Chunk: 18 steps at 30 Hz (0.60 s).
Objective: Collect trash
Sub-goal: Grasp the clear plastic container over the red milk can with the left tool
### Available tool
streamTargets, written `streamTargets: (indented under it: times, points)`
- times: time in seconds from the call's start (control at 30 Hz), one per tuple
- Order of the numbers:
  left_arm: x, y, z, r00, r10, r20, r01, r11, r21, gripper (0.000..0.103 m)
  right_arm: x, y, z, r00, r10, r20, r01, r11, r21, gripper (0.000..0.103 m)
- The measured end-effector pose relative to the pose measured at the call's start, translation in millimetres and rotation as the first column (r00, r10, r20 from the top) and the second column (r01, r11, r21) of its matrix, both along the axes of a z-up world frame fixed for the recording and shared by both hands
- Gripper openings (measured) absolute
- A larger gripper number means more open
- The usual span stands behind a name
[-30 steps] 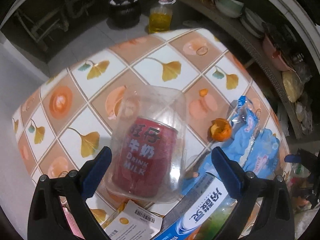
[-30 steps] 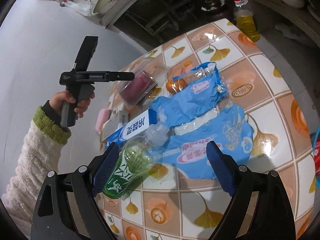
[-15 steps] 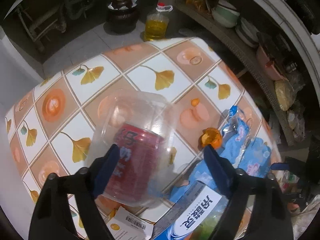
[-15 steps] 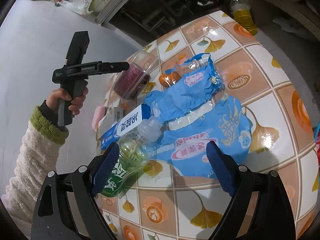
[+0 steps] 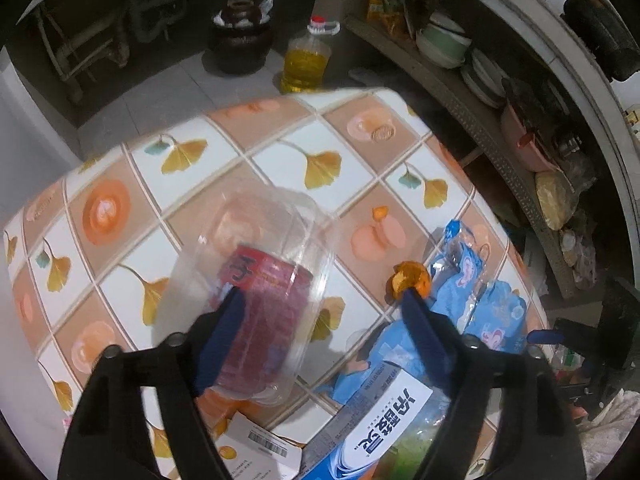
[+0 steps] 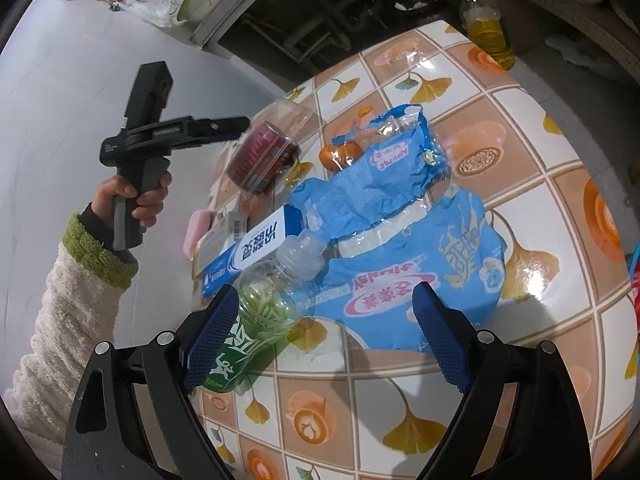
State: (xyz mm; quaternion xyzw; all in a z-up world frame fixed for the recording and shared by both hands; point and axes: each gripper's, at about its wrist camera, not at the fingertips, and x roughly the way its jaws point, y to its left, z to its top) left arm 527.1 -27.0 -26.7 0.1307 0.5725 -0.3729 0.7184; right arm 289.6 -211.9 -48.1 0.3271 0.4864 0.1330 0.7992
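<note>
A clear plastic container (image 5: 280, 216) with a red drink can (image 5: 272, 288) inside lies tilted on the tiled table (image 5: 304, 168). My left gripper (image 5: 320, 294) points down at it and its jaws are opening. Its left finger overlaps the container's side; the right finger stands apart, by an orange fruit (image 5: 408, 280). No pad presses on it. My right gripper (image 6: 325, 290) hangs open over a green plastic bottle (image 6: 260, 308) and a blue wrapper (image 6: 440, 264). In the right wrist view a hand (image 6: 132, 196) holds the left gripper (image 6: 240, 124) beside the can (image 6: 260, 152).
A second blue bag (image 6: 380, 168), a blue-white toothpaste box (image 6: 256, 248), a small white carton (image 5: 260, 444) and a pink piece (image 6: 197, 226) lie near the table's left edge. On the floor beyond stand an oil bottle (image 5: 306, 60) and a dark jar (image 5: 240, 36). Shelves with dishes (image 5: 460, 48) are at the right.
My left gripper has come in closer to the container, and its left finger now lies across it. Its jaws stand narrower than a second ago. The container looks more tilted. The right gripper has kept still.
</note>
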Motion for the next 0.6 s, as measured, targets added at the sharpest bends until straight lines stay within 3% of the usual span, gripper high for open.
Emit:
streamTargets:
  times: [0.1, 0.23, 0.6]
  points:
    - [2, 5, 7, 0.999, -0.012, 0.033, 0.012, 1.0, -0.021, 0.096, 0, 1, -1, 1.0, 0.001, -0.004, -0.001, 1.0, -0.003, 0.085]
    - [11, 10, 3, 0.998, -0.021, 0.057, 0.021, 1.0, 0.001, 0.098, 2, 2, -3, 1.0, 0.002, -0.011, -0.002, 1.0, 0.002, 0.085]
    - [45, 20, -32, 0.993, -0.027, -0.119, 0.031, 0.999, 0.029, 0.098, 8, -2, -9, 1.0, 0.01, -0.019, -0.009, 0.999, 0.034, 0.085]
